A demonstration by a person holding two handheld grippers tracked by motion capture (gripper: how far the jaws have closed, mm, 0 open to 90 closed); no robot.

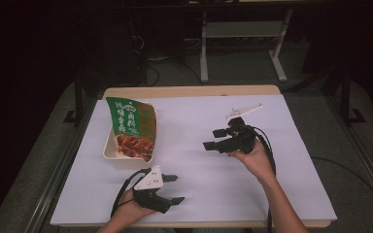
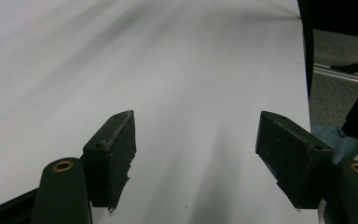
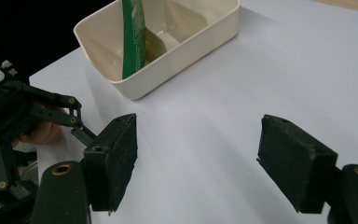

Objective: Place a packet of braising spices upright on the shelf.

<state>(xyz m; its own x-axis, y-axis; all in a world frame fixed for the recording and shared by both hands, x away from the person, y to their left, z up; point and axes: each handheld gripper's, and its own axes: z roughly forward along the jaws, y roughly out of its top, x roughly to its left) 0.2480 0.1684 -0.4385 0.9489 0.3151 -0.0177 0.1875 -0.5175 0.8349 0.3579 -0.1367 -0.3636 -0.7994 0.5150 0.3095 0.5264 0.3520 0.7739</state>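
The left hand-held gripper (image 1: pixel 174 189) we held near the bench's (image 1: pixel 213 194) front edge, jaws spread wide and empty. Our right hand-held gripper (image 1: pixel 212 139) hovered mid-bench, likewise gaping and holding nothing. The green seasoning packet (image 1: pixel 132 127) leaned in the cream tray (image 1: pixel 108 148) at the left, apart from both.

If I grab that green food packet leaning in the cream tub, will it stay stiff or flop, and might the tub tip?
The green food packet looks like a thin printed pouch, so it would probably bend if gripped by one edge. It leans out over the rim of the cream tub, so lifting it may drag the tub, which looks light. Its glossy face could be slippery.
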